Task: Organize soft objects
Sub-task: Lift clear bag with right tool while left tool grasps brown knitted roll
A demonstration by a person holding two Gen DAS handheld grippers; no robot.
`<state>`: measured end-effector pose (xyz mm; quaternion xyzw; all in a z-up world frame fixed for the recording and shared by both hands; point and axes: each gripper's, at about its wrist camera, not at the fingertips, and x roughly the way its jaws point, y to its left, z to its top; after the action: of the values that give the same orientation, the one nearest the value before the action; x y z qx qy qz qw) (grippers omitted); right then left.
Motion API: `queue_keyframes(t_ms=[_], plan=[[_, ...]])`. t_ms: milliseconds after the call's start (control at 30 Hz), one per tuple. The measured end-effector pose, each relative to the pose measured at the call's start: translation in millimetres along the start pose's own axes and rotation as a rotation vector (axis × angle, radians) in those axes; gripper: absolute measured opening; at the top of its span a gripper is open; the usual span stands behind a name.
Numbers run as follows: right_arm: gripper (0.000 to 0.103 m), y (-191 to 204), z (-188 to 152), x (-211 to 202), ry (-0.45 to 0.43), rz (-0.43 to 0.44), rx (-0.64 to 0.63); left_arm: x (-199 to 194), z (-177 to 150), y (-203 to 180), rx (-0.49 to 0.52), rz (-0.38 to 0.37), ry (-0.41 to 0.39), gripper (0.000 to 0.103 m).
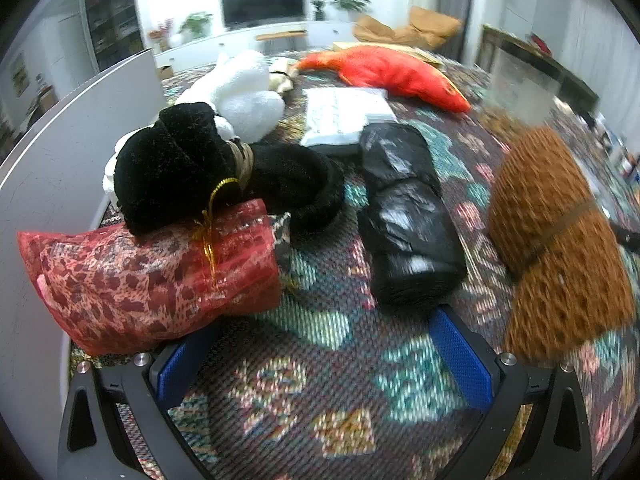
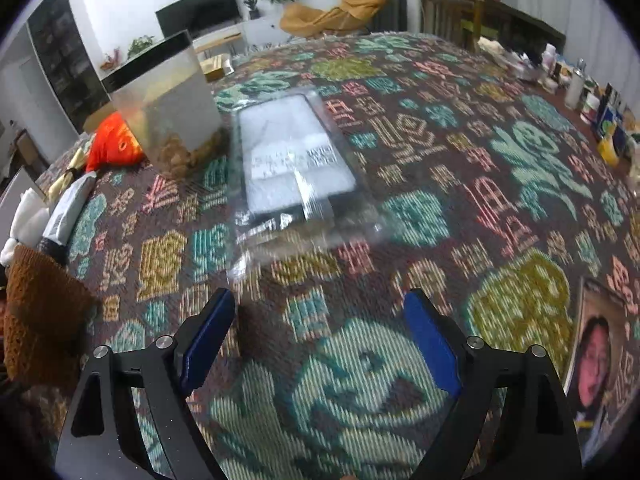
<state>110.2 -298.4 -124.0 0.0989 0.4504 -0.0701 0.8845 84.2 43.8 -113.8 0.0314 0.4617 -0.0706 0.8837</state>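
Looking across from the left side first: my left gripper (image 1: 324,356) hangs over the patterned tabletop (image 1: 320,400) with its blue pads spread wide and nothing between them. The soft stuff is mostly bunched on that side: a red mesh pouch (image 1: 152,276) with a black plush (image 1: 180,168) lying on top of it, a white plush (image 1: 244,96) behind, a black plastic bundle (image 1: 408,220) just ahead of the right-hand pad, an orange fish toy (image 1: 392,72) further back, and a brown knitted piece (image 1: 556,248) off to the right, blurry.

On the right side, my right gripper (image 2: 320,340) is also wide open and empty, aimed at a flat clear-wrapped packet (image 2: 292,160) lying near a frosted container (image 2: 168,100).

What worries me: that packet is flat and slick, so if I come in this steep the pads could just skid over the wrap or pinch the cloth instead. On the left, the black plush is perched loose on the pouch, and pulling the pouch would likely tip it off.

Both grippers point steeply down at the tabletop, pads roughly level side to side, neither touching anything.
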Motion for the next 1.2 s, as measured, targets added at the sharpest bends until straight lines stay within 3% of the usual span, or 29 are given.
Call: queue_keyframes(t_ms=[67,167,267,367,500,633,667,700,733,800,933,1000,1100,1200], plan=[[0.088,-0.6,-4.4,-7.3,0.004,0.000,-0.015,-14.2,-8.3,2.5,0.011,-0.005,0.029,0.102],[0.088,-5.1,-1.6,-23.8,-0.046,-0.010,-0.019,-55.8,-19.8,-3.5,0.028,-0.074,-0.038,0.102],[0.088,-9.9,26.0,-32.9,-0.074,0.023,0.012,-87.1,-11.5,-35.4,0.114,-0.146,-0.103,0.103],[0.088,-3.0,60.6,-24.6,-0.050,0.046,-0.014,-85.9,7.7,-80.4,0.208,-0.177,-0.086,0.103],[0.088,18.5,103.4,29.2,0.108,0.034,-0.132,-52.0,35.5,-103.8,0.148,-0.144,0.007,0.103],[0.090,25.7,109.2,83.8,0.245,-0.015,-0.172,-23.1,46.7,-101.0,0.071,-0.139,0.107,0.103],[0.095,25.0,111.3,85.8,0.242,-0.008,-0.167,-21.0,46.6,-102.9,0.072,-0.131,0.119,0.097],[0.089,25.8,116.0,85.3,0.233,-0.021,-0.172,-16.2,47.6,-103.2,0.074,-0.125,0.124,0.069],[0.079,25.1,118.4,84.0,0.237,-0.020,-0.166,-10.4,49.1,-101.7,0.071,-0.139,0.142,0.051],[0.078,18.6,125.2,73.1,0.213,-0.019,-0.119,-6.6,54.7,-94.7,0.009,-0.184,0.150,0.042],[0.077,4.7,141.3,21.9,0.080,-0.009,-0.025,-24.6,71.1,-87.4,-0.021,-0.252,0.100,0.041],[0.077,11.9,149.3,-9.9,0.011,-0.008,-0.043,-45.2,78.9,-76.3,-0.046,-0.286,0.069,0.041],[0.077,42.2,155.7,-65.7,-0.070,0.039,-0.110,-82.9,87.5,-45.0,-0.088,-0.327,0.018,0.041],[0.077,91.2,146.8,-115.6,-0.110,0.160,-0.154,-119.7,88.0,3.2,-0.121,-0.312,-0.036,0.041]])
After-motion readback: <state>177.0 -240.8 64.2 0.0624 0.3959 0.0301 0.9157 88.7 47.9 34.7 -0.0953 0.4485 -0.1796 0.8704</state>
